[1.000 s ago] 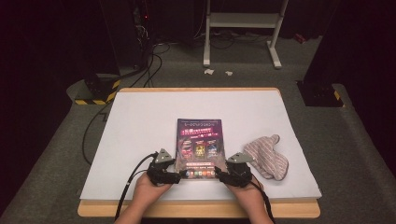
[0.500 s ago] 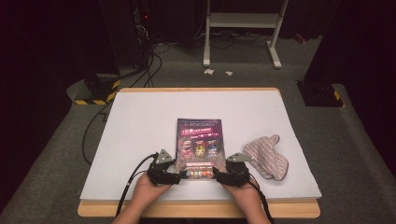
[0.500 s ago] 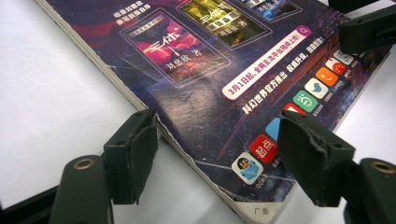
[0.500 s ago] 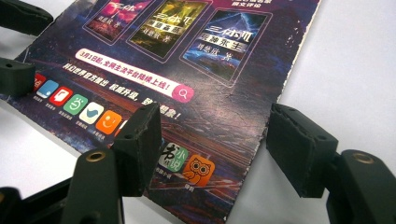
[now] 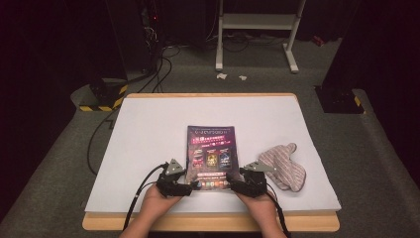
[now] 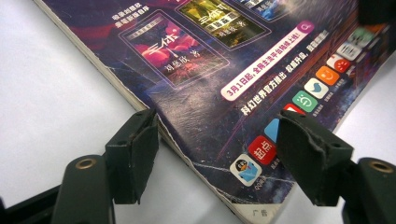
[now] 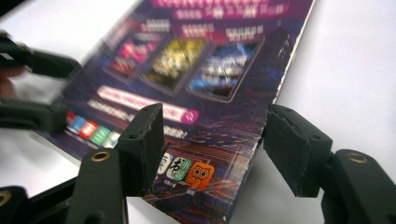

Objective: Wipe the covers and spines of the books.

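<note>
Item: magazine, glossy dark cover with printed panels and app icons, lying flat on the white tabletop, near the middle of the near edge.
Left gripper: at the magazine's near left corner; jaws wide, straddling the spine edge, not closed on anything.
Right gripper: at the near right corner; jaws wide, one over the cover, one off the open edge.
Condition: cover creased and scuffed near the spine; corner worn.
Handling, judged: light, thin, floppy; slick cover likely to slide on the table; pages prone to fanning.
Hold point, judged: spine edge stiffest; open-edge corner suits lifting the cover.
Nearby: striped cloth mitt, just right of the right gripper, towards the near right corner.
</note>
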{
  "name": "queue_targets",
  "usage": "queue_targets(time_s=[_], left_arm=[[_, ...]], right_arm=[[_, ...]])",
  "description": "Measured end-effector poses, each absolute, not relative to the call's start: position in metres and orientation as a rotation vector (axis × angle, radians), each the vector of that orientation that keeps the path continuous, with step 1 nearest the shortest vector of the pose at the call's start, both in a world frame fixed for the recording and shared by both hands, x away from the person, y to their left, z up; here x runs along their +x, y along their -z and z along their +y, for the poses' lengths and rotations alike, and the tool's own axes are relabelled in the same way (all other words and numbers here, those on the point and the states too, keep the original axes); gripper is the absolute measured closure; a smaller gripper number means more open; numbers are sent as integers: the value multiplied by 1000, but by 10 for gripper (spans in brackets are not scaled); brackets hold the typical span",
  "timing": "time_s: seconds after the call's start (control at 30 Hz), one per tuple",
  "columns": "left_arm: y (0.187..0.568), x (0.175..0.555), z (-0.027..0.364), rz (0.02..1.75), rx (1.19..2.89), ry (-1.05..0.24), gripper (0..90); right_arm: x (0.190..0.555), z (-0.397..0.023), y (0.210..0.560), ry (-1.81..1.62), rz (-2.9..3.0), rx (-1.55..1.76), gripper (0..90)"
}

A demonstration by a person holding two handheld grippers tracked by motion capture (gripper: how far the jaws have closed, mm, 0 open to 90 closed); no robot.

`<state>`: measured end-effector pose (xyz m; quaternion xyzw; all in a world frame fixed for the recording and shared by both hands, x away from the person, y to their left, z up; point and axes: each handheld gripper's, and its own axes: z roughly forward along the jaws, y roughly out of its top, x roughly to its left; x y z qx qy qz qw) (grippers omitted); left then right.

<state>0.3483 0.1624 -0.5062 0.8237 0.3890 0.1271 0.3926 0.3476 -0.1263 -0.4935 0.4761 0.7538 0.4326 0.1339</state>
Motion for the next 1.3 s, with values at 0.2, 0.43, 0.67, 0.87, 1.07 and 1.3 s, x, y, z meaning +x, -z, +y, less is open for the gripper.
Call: queue_targets(time_s=[0.2,0.43,0.67,0.87,1.07,1.3], left_arm=[[506,347,164,990,2089,-329,306],[507,346,164,999,2082,-331,308],[507,346,165,998,2081,-332,308],[507,347,164,1004,2077,-335,309],[507,347,165,1004,2073,-331,310],[507,347,165,1004,2073,-332,310]], right_arm=[[339,-119,478,-1346,2132,1316,390],[331,-108,472,-1401,2133,1271,400],[329,-104,472,-1389,2117,1276,400],[325,-87,484,-1341,2239,1232,427],[331,-96,480,-1364,2192,1288,418],[335,-101,481,-1366,2142,1317,461]])
